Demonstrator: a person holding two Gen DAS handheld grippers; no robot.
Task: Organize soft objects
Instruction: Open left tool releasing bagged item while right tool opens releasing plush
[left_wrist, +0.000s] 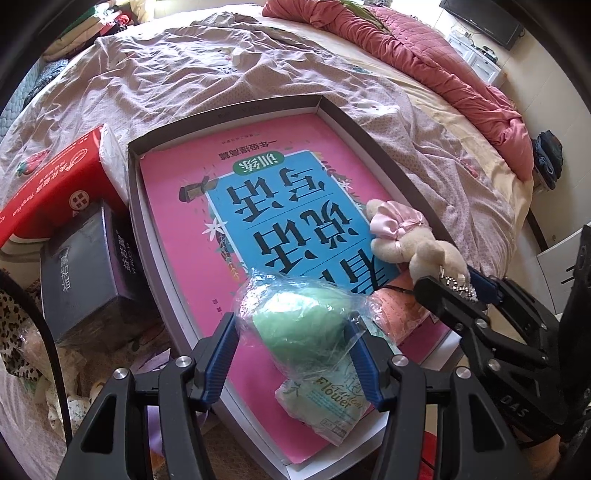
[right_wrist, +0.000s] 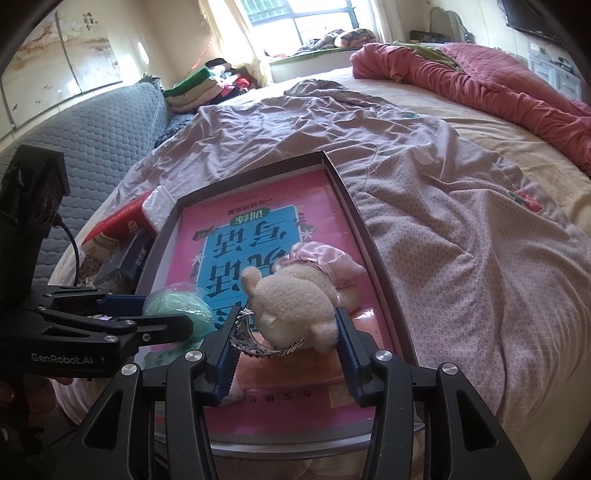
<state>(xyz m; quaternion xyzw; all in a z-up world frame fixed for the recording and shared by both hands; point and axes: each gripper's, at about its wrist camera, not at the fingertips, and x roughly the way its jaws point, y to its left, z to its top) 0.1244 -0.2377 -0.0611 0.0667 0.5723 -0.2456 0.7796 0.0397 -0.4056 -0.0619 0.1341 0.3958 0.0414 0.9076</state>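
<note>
A shallow grey box tray (left_wrist: 147, 236) lies on the bed with a pink and blue book (left_wrist: 207, 206) inside. My left gripper (left_wrist: 291, 332) is shut on a green soft ball in a clear plastic bag (left_wrist: 299, 325), just over the book's near end. It also shows in the right wrist view (right_wrist: 177, 310). My right gripper (right_wrist: 286, 332) is shut on a cream plush toy in a pink dress (right_wrist: 291, 295), which has a silver tiara (right_wrist: 258, 343) at its head. The plush toy shows at the tray's right side in the left wrist view (left_wrist: 406, 236).
A green "Flower" tissue pack (left_wrist: 325, 406) and a pink packet (left_wrist: 399, 314) lie in the tray's near end. A red box (left_wrist: 55, 192) and a dark box (left_wrist: 85, 273) sit left of the tray. A red quilt (right_wrist: 498, 85) lies at the far right.
</note>
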